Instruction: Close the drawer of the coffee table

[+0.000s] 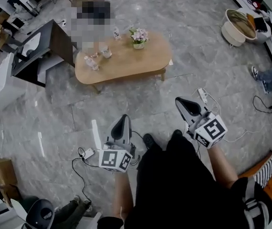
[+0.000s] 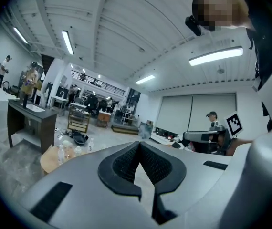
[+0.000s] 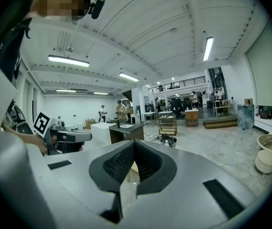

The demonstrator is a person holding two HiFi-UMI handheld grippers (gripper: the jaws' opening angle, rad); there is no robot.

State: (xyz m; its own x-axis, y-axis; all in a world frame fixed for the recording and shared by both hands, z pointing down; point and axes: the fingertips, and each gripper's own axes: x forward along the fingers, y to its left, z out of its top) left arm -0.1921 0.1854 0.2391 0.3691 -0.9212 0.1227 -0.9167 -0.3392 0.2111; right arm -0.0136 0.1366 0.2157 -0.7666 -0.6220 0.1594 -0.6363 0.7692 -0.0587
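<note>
Left gripper (image 1: 123,119) and right gripper (image 1: 182,102) are hovering, jaws closed, empty. Well beyond, the worktop (image 1: 126,63) is carrying flowers (image 1: 139,35).

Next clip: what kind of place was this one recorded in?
Probably a big open workshop or lab hall, not a home: a wooden coffee table on grey tiled floor, a power strip with loose cables, ceiling strip lights and a mezzanine.
</note>
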